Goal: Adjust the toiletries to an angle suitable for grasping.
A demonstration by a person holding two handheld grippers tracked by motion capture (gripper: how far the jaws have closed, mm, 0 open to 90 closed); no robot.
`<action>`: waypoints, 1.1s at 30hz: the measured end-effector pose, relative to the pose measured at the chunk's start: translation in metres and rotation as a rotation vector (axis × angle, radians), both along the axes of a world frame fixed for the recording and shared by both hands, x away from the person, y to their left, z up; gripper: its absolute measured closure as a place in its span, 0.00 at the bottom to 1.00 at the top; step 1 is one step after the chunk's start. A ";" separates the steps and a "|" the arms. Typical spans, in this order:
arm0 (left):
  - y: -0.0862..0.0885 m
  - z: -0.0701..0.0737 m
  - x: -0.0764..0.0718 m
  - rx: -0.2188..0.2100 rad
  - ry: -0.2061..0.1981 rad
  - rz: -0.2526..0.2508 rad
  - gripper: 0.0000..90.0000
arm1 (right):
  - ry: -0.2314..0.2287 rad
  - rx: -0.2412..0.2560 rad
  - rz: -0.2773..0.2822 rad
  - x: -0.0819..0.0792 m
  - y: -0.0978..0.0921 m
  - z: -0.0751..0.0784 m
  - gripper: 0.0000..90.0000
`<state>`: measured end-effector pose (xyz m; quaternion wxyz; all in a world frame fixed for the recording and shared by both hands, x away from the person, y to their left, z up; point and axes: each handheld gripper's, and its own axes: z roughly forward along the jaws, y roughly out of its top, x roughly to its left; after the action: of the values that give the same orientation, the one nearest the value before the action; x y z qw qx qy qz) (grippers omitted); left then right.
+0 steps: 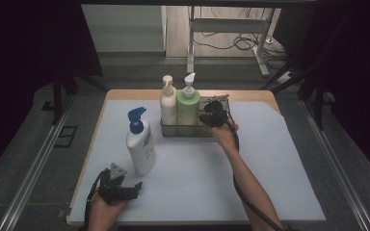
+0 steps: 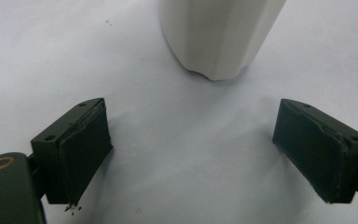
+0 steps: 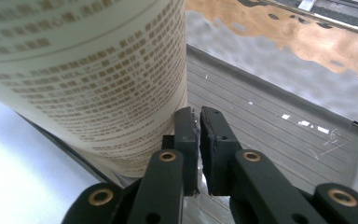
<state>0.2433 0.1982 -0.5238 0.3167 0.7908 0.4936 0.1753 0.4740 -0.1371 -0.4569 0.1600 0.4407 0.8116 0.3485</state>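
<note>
green bottle (image 1: 188, 109) beside shut right tongs (image 3: 198, 122).

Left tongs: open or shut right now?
Open. In the left gripper view the left tongs have their jaws spread wide with bare mat between them, and the white bottle stands ahead, untouched.

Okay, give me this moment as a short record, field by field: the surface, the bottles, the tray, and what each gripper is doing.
surface: white mat over a wooden table
tray: metal tray at the far middle of the mat
bottles in tray: cream pump bottle and green pump bottle, upright, side by side
loose bottle: white bottle with blue pump, upright on the mat, left of centre
left gripper: jaws wide apart, low over the mat, facing the white bottle's base
right gripper: jaws nearly together at the tray's right end, beside the green bottle, holding nothing visible
</note>
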 end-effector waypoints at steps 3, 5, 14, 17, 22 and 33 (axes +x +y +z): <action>0.000 0.000 0.000 0.001 -0.001 -0.001 0.12 | -0.005 -0.006 0.003 -0.002 -0.001 0.003 0.91; 0.000 0.000 0.000 0.001 0.000 -0.001 0.12 | -0.008 -0.007 0.008 -0.003 -0.002 0.005 0.90; 0.000 0.000 0.000 0.001 0.000 -0.001 0.12 | -0.033 0.009 0.019 -0.013 -0.013 0.010 0.79; 0.000 0.000 0.000 0.001 0.000 -0.001 0.12 | -0.038 0.015 0.022 -0.015 -0.014 0.011 0.74; 0.000 0.000 0.000 0.000 0.000 0.000 0.12 | -0.048 0.029 0.044 -0.026 -0.016 0.016 0.57; 0.000 0.000 0.000 -0.001 0.001 0.000 0.12 | -0.054 0.026 0.108 -0.045 -0.017 0.023 0.33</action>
<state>0.2434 0.1981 -0.5238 0.3170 0.7907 0.4938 0.1748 0.4289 -0.1538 -0.4336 0.1569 0.3890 0.8249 0.3790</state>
